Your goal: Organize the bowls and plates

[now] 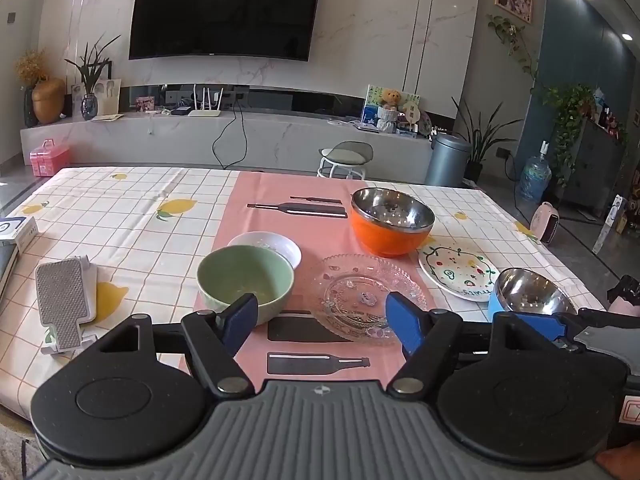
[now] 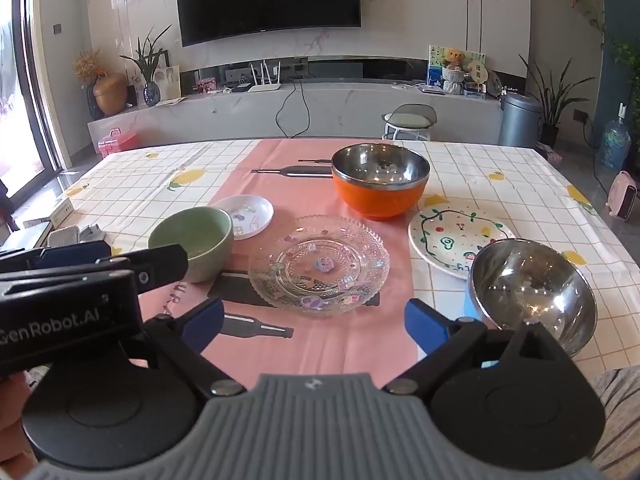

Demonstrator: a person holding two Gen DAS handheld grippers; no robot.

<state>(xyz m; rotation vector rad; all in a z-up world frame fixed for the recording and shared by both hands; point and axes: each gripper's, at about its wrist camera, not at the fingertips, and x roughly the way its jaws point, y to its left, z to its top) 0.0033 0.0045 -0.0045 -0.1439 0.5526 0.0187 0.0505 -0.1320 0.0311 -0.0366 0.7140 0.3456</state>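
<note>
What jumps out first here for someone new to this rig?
The orange bowl with a steel lining, at the far end of the pink runner, stands out most. Nearer, mid-runner, lies a clear glass plate, with a green bowl to its left. Both grippers, left and right, hover open above the near edge.

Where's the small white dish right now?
In both views the white dish sits left of centre on the pink runner, just behind the green bowl and left of the glass plate.

Soft daylight from the left window [image 2: 24,80]; sharp, fisheye-curved edges.
</note>
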